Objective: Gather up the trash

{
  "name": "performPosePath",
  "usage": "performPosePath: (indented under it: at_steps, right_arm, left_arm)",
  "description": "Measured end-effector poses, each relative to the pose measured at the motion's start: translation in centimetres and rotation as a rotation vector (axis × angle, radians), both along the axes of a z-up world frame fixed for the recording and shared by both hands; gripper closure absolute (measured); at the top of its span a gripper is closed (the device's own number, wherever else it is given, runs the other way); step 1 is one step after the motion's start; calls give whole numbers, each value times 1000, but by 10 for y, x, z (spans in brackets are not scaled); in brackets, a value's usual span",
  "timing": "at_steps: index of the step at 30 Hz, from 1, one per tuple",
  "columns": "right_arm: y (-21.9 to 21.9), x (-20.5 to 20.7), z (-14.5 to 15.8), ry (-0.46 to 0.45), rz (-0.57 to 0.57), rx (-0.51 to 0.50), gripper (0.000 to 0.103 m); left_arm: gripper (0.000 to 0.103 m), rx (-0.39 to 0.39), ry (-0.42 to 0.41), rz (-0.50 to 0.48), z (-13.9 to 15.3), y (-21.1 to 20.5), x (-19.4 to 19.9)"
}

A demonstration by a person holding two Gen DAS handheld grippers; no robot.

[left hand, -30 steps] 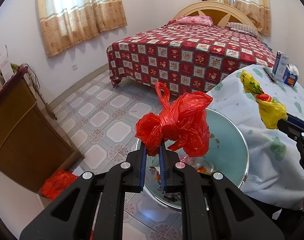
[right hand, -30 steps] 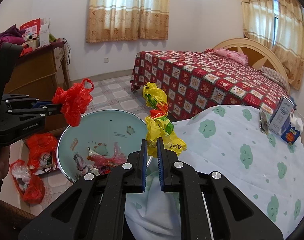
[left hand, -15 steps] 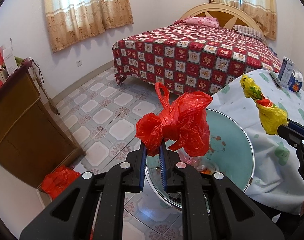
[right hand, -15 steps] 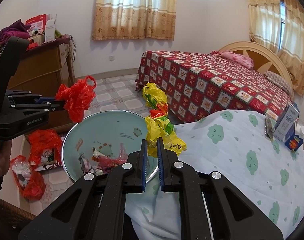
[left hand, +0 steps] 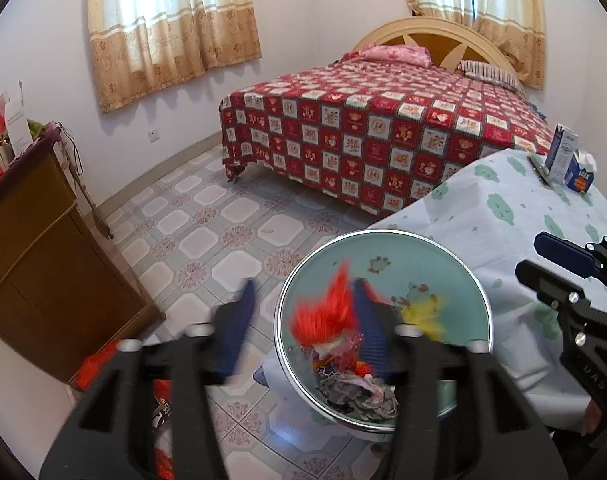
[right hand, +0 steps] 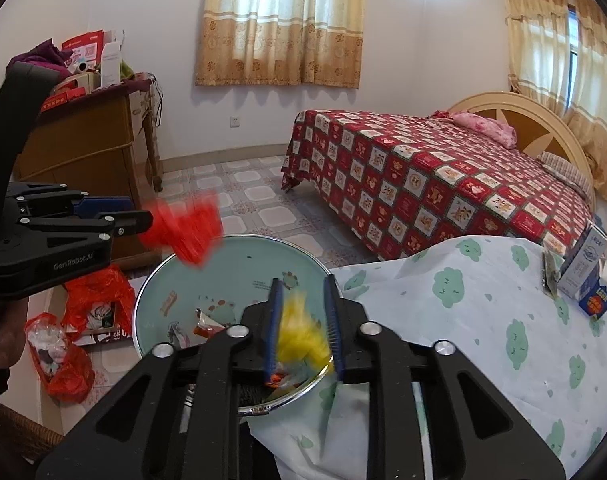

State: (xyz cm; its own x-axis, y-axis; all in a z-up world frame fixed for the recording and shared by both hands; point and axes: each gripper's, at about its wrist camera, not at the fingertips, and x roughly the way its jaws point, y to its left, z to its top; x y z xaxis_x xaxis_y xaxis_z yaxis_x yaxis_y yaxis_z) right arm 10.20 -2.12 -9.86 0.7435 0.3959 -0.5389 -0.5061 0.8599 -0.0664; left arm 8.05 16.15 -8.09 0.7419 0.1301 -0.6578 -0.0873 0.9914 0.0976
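A round pale-green trash bin [left hand: 455,276] with a metal rim stands on the floor beside the table; it also shows in the right wrist view [right hand: 163,292]. My left gripper [left hand: 303,320] is open, and the red plastic bag [left hand: 327,320] is blurred, falling free over the bin. My right gripper [right hand: 303,320] is open too, and the yellow wrapper [right hand: 299,336] falls blurred between its fingers above the bin; it also shows in the left wrist view [left hand: 423,316]. Several scraps of trash [left hand: 355,392] lie in the bin's bottom.
A table with a cloud-print cloth [right hand: 503,320] stands to the right, with a milk carton [right hand: 583,264] and a small blue box [right hand: 595,300] on it. Red bags of rubbish [right hand: 63,352] lie on the floor by a wooden cabinet [left hand: 35,264]. A bed [left hand: 383,128] stands behind.
Both grippers have opened. The red bag has left the left gripper and the yellow wrapper has left the right gripper; both are dropping toward the bin.
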Motion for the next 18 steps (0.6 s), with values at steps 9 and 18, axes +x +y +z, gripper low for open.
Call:
performPosePath:
  at_steps: [9,18]
  right_arm:
    - [-28,-21,9,-25,-91,40,54]
    - [-60,-51,28,-110,-193,74,44]
  left_arm:
    - [24,-37,-39,-20,12,-6,-9]
    - [16,-32,-133,-56,38,-22,-28]
